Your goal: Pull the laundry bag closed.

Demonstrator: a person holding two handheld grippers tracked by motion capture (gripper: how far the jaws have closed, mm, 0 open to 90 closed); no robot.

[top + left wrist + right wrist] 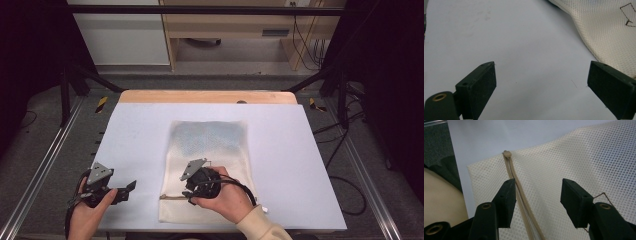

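A cream mesh bag [210,145] lies flat in the middle of the white table [135,130], with something bluish showing through its far half. A tan zipper [510,167] runs along its near end. My right gripper [190,194] hovers over that zipper [172,197] with its jaws apart; the zipper passes between them, close to the left jaw, and the pads do not press on it. In its own view the right gripper [537,192] looks down on the mesh [579,155]. My left gripper [129,190] rests open over bare table left of the bag [609,30], nothing between the jaws of the left gripper [541,72].
A wooden strip [207,96] borders the table's far edge. Metal rails [45,165] run along both sides, with black cables [345,185] on the grey floor to the right. A pale cabinet [225,25] stands beyond the table.
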